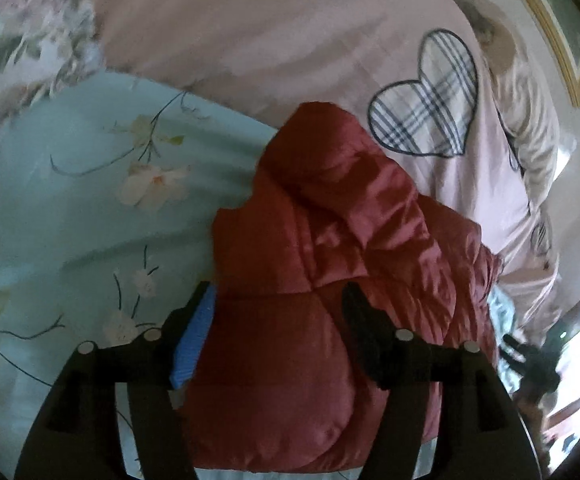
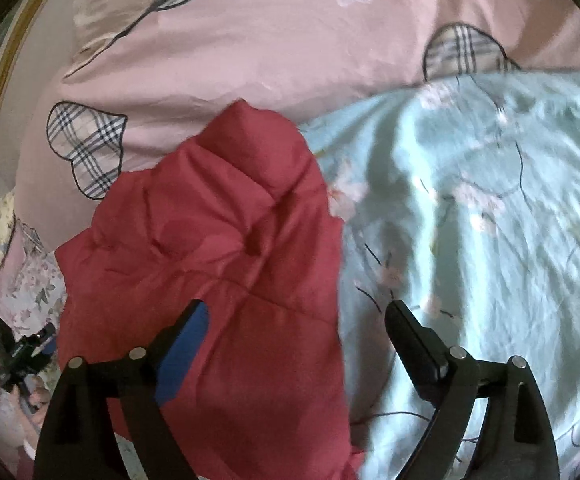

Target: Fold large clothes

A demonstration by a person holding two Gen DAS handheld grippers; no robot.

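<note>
- Left gripper [image 1: 280, 320]: jaws stand partly apart. The red puffer jacket [image 1: 330, 260] fills the gap between them and bulges up over it. The blue pad [image 1: 194, 340] on the left finger sits right at the jacket's edge, and the black right finger [image 1: 364, 336] lies over the fabric. Whether either pad presses the cloth cannot be told from this view.
- Right gripper [image 2: 296, 344]: jaws stand wide apart and clamp nothing. Its left finger, with the blue pad [image 2: 184, 356], lies over the jacket [image 2: 218, 240]. Its right finger [image 2: 414, 348] is clear of the garment, over the light blue floral sheet [image 2: 490, 240]. The jacket's right edge runs between the two fingers.
- Jacket, task item: bunched and creased, lying on the sheet directly ahead of both grippers. Its far end narrows to a rounded tip pointing away from them.
- Sheet: to the left of the left gripper [image 1: 70, 200] and to the right of the right gripper.
- Beyond the jacket: a pink quilt [image 1: 270, 40] with plaid heart patches [image 1: 430, 100], touching the jacket's far tip in both views.
- Far right of the left gripper: the other gripper [image 1: 530, 360], small and dark at the frame edge.
- Far left of the right gripper: the opposite gripper [image 2: 22, 348], with a hand [image 2: 34, 400] under it.
</note>
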